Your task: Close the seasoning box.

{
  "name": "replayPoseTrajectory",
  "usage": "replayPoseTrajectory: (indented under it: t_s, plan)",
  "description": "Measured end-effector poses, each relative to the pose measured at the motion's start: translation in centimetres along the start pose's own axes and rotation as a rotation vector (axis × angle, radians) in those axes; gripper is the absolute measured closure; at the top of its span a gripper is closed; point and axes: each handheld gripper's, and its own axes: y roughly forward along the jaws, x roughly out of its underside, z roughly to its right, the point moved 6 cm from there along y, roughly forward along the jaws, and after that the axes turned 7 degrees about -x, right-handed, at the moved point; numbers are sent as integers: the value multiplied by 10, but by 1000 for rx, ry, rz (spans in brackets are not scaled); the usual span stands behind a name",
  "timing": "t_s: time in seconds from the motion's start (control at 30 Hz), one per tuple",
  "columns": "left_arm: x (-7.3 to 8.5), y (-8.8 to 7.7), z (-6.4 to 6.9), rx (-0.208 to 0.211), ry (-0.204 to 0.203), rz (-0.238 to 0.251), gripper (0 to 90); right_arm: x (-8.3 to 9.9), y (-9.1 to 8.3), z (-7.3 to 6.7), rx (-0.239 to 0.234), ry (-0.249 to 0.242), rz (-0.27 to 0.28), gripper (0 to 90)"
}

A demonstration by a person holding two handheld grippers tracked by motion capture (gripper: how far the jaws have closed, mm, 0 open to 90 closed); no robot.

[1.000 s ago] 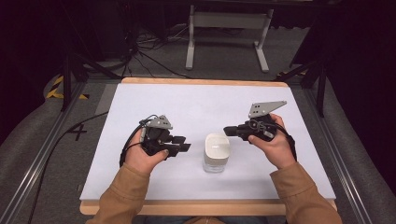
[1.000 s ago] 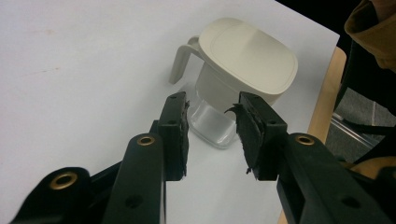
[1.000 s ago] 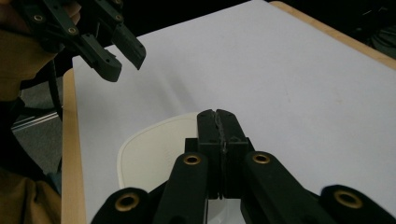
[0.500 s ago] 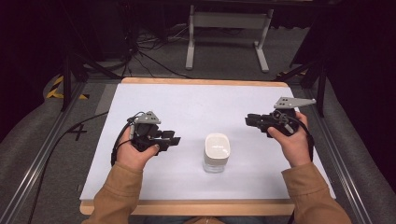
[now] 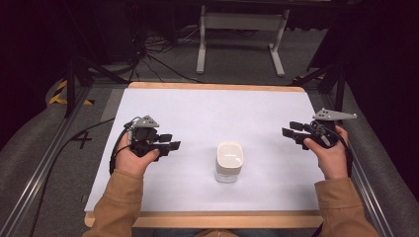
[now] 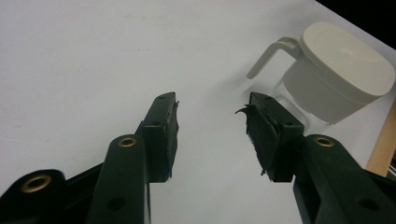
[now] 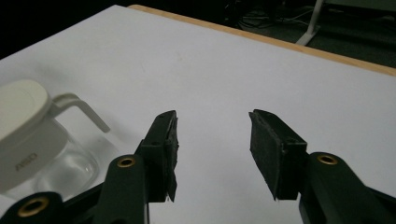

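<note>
A small clear jug with a cream lid [image 5: 230, 160] stands near the front middle of the white table [image 5: 217, 113]. In the left gripper view the jug [image 6: 336, 77] sits at the upper right, its cream handle pointing left. In the right gripper view the jug [image 7: 32, 135] is at the left edge. My left gripper [image 5: 169, 141] hovers to the left of the jug, open and holding nothing. My right gripper [image 5: 290, 129] is far to the right of the jug, near the table's right edge, also open and holding nothing.
The table's wooden rim [image 5: 217, 219] runs along the front. A metal stand [image 5: 242, 29] and cables [image 5: 153, 54] lie on the floor beyond the far edge. Rails [image 5: 44, 168] flank the table on the left.
Both grippers have drawn away from the jug: the left moved left, the right moved well out to the right. The jug stays put.
</note>
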Motion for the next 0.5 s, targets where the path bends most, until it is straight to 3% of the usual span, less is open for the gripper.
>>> replayPoseTrajectory:
  t_s: [0.1, 0.13, 0.4, 0.5]
  plan:
    - [2, 1, -5, -7, 2, -7, 532, 12, -3, 10, 32, 11, -20, 496]
    - [4, 3, -7, -13, -17, -13, 529, 16, -3, 13, 42, 15, -31, 492]
    - [14, 12, -22, -30, -49, -35, 518, 38, 0, 32, 70, 45, -70, 457]
    - [18, 15, -29, -52, -52, -47, 510, 51, 7, 40, 98, 37, -130, 431]
